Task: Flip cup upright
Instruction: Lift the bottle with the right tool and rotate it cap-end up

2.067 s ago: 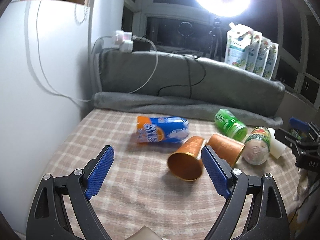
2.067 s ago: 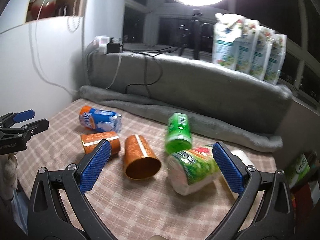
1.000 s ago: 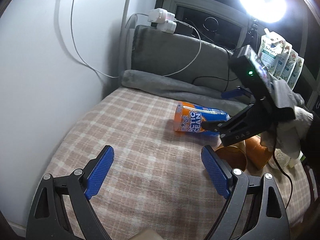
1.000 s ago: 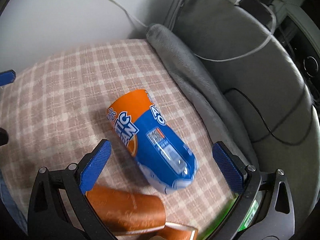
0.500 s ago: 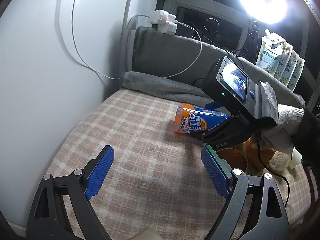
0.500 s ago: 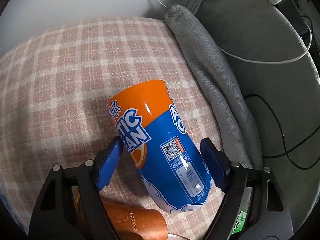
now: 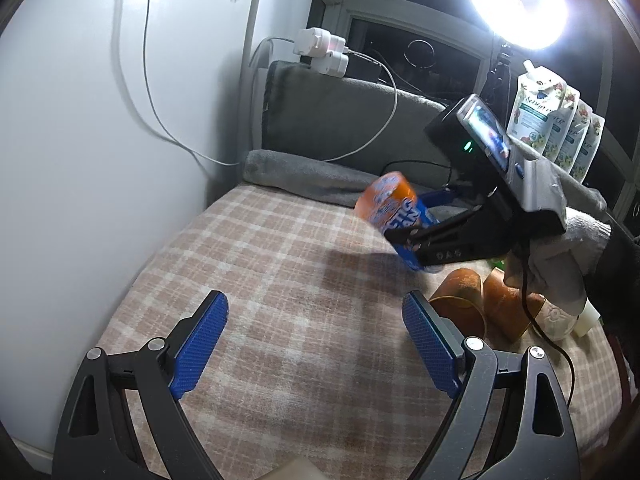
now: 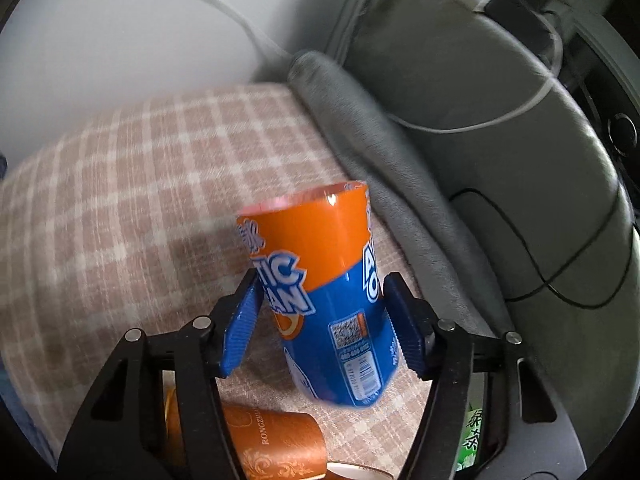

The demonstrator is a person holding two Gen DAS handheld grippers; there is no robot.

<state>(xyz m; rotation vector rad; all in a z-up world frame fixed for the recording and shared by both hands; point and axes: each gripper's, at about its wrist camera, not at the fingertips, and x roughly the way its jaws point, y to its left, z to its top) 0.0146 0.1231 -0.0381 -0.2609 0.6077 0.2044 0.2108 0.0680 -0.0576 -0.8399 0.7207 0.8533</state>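
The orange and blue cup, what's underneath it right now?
The orange and blue cup, clamped in the right gripper, is lifted and tilted; beneath it is checked cloth. Its lower end hides the patch directly below.

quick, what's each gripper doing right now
Left gripper: open, holding nothing, above the plaid cloth.
Right gripper: closed on the orange and blue cup, lifted and tilted.

— What is seen of the orange-and-blue cup [image 8: 320, 300]?
— A glossy, smooth printed wrap is shown, gripped by ribbed blue pads [image 8: 402, 334] on matt black plastic arms.
— And at 9 o'clock?
— A soft, matt checked cloth [image 8: 120, 200] is spread; a grey, fuzzy blanket [image 8: 360, 120] lies at 1 o'clock.
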